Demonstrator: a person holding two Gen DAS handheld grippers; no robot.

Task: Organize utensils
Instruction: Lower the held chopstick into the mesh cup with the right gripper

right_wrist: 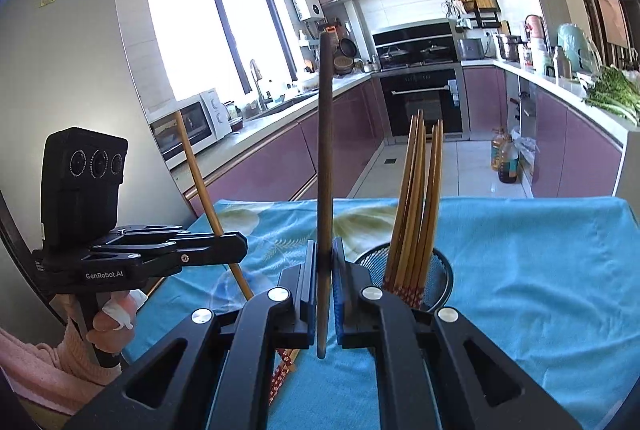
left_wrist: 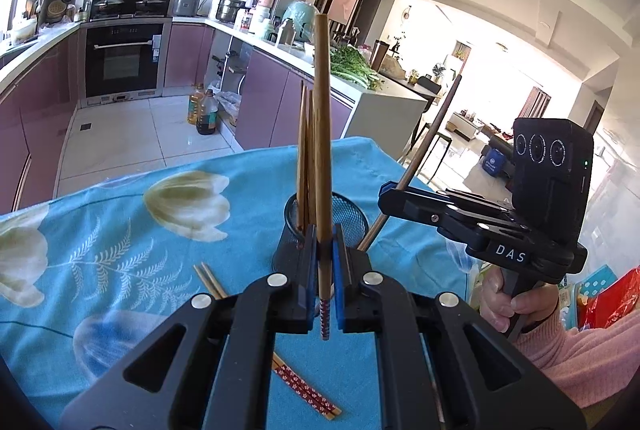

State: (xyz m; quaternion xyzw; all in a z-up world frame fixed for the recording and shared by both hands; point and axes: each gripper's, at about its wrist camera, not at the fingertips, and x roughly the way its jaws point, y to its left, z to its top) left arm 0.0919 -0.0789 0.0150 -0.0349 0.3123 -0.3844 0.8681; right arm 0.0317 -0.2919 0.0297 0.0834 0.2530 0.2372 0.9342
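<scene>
Left gripper (left_wrist: pixel 325 262) clamped on one patterned-end chopstick (left_wrist: pixel 322 134), held upright. Right gripper (right_wrist: pixel 325 270) clamped on one dark chopstick (right_wrist: pixel 325 150), also upright. A loose chopstick pair (left_wrist: pixel 306 386) lies flat on the blue floral tablecloth (left_wrist: pixel 120 230) under the left gripper. Beyond, the black mesh holder (right_wrist: pixel 442 272) holds several chopsticks (right_wrist: pixel 416 198), nearer the table's middle than its far edge.

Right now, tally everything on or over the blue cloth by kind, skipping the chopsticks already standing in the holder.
Grippers: 2, left gripper and right gripper, each shut on one.
Held chopsticks: 2, light chopstick, dark chopstick.
Loose chopsticks on the cloth: 2.
Mesh holder: 1.
Total: 7.
</scene>
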